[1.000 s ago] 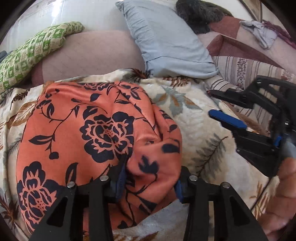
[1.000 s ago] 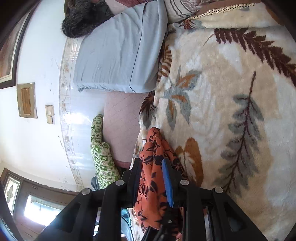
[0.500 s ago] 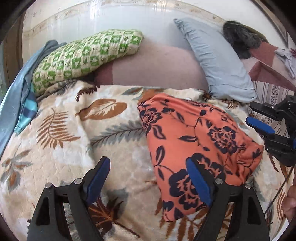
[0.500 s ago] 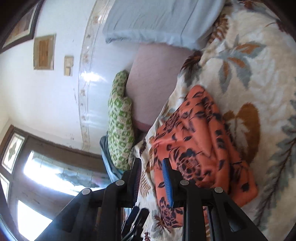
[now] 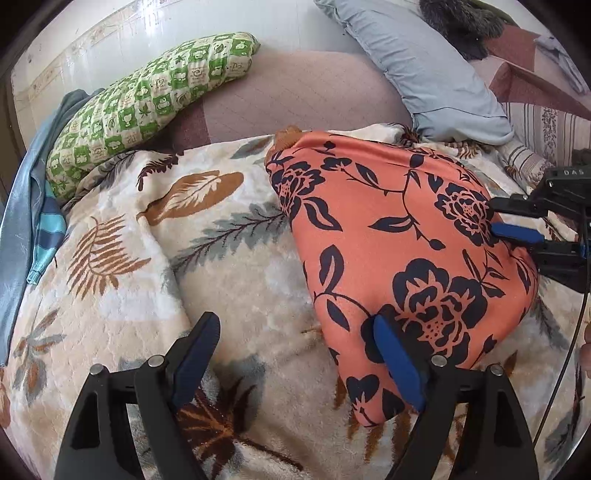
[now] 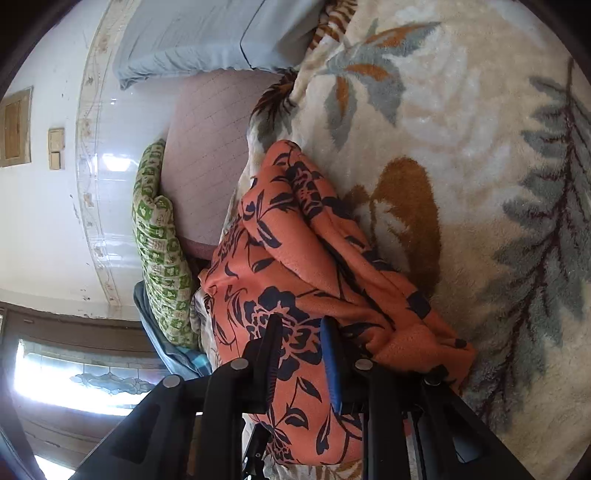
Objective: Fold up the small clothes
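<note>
An orange garment with dark blue flowers (image 5: 399, 236) lies folded on the leaf-patterned blanket (image 5: 207, 236). My left gripper (image 5: 295, 350) is open and empty; its right finger rests at the garment's near left edge, its left finger over bare blanket. My right gripper (image 5: 506, 221) comes in from the right edge, shut on the garment's right side. In the right wrist view the garment (image 6: 295, 266) is pinched between the narrow jaws of the right gripper (image 6: 301, 339), bunched in layers.
A green checked pillow (image 5: 147, 103) and a blue striped cloth (image 5: 40, 206) lie at the far left. A grey-blue pillow (image 5: 424, 66) and a mauve cushion (image 5: 295, 92) stand behind. A dark furry object (image 5: 461, 22) sits at the top right.
My left gripper let go of the garment, opened wide and drew back to the left. The garment now lies flatter on the blanket, with my right gripper still on its right side.
</note>
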Motion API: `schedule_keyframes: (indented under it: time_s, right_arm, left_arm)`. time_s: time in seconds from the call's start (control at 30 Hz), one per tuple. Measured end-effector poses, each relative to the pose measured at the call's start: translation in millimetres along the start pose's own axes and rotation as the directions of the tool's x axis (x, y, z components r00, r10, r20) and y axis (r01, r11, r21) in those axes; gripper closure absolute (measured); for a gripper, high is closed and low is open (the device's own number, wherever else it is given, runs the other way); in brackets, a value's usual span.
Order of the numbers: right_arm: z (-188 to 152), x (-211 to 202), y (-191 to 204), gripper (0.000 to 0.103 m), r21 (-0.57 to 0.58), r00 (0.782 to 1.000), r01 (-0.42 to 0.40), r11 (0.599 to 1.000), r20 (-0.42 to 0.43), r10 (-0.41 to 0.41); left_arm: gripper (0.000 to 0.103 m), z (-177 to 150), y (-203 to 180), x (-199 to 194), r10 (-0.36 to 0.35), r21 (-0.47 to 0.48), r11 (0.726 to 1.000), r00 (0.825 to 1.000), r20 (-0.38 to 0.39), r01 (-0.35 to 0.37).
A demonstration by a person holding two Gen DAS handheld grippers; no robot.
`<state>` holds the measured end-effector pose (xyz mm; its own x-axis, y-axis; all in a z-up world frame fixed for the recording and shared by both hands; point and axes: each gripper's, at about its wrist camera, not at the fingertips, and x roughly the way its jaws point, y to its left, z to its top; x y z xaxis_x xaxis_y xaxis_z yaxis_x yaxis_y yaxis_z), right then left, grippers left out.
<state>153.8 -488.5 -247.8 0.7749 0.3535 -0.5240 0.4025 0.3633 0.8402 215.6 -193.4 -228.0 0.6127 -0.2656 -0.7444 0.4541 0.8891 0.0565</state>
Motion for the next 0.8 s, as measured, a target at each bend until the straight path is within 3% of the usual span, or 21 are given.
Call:
schedule_keyframes:
  time_s: [0.13, 0.27, 0.33, 0.37, 0.43, 0.6, 0.73, 0.8]
  right_arm:
    - [9, -5, 42, 0.077, -0.172, 0.995, -0.039, 0.984, 0.083, 0.054]
    - [19, 15, 60, 0.077, -0.215, 0.996, -0.061, 0.975, 0.045, 0.073]
    - [25, 32, 60, 0.073, -0.206, 0.998, -0.033, 0.978, 0.038, 0.042]
    - [30, 42, 58, 0.060, -0.199, 0.999, -0.011, 0.980, 0.031, 0.017]
    - [39, 61, 52, 0.043, -0.182, 0.999, 0.030, 0.983, 0.023, -0.027]
    - [39, 87, 68, 0.045, -0.344, 0.982, 0.186, 0.920, 0.060, -0.177]
    - [37, 49, 75, 0.043, -0.299, 0.996, 0.087, 0.950, 0.061, -0.072]
    - [33, 17, 80, 0.043, -0.320, 0.995, 0.066, 0.945, 0.091, -0.038]
  left_arm:
    - [0.017, 0, 0, 1, -0.006, 0.014, 1.000, 1.000, -0.006, 0.006]
    - [0.017, 4, 2, 6, -0.049, -0.004, 0.999, 0.999, -0.021, 0.049]
    - [0.017, 5, 2, 8, -0.067, -0.010, 0.998, 0.997, -0.026, 0.066]
    - [0.017, 5, 2, 9, -0.074, -0.010, 0.997, 0.997, -0.029, 0.074]
    - [0.017, 5, 1, 11, -0.088, -0.011, 0.996, 0.996, -0.032, 0.088]
    - [0.017, 7, 0, 13, -0.111, -0.017, 0.994, 0.993, -0.034, 0.110]
    - [0.017, 11, 13, 11, -0.173, -0.101, 0.980, 0.985, -0.031, 0.169]
    - [0.017, 13, 19, 6, -0.195, -0.140, 0.971, 0.981, -0.009, 0.191]
